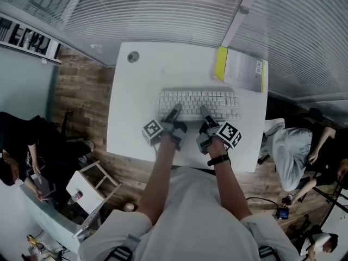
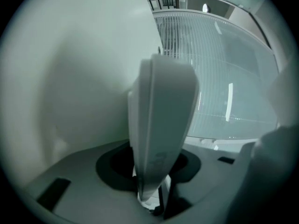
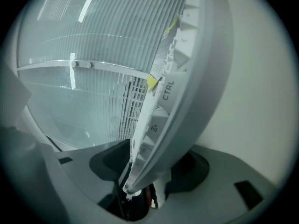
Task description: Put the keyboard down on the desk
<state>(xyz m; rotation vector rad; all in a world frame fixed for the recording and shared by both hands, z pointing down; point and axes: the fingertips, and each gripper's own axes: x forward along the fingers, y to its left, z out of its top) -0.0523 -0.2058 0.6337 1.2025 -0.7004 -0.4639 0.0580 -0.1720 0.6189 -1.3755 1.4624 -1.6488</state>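
Far left, a seated person (image 1: 22,145) and, nearer us, a white open-frame stool (image 1: 89,186). Neither touches the white worktop (image 1: 136,124), which has a round grommet (image 1: 132,56) at its far left corner.

The keyboard (image 1: 199,104) lies level mid-worktop, long side across us. We cannot tell whether its near edge touches the surface.

Both forearms reach forward side by side, tipped slightly down, marker cubes turned outward. The left gripper (image 1: 175,113) has its jaws pinching the keyboard's near edge. The right gripper (image 1: 204,113) has its jaws spread, with the edge between them but not pressed.

Beyond, at the far right corner, lies a yellow-spined booklet (image 1: 242,69). Another person (image 1: 293,151) sits off the right edge.

Only the right gripper view shows the CTRL key (image 3: 168,90). Only the head view shows the people.
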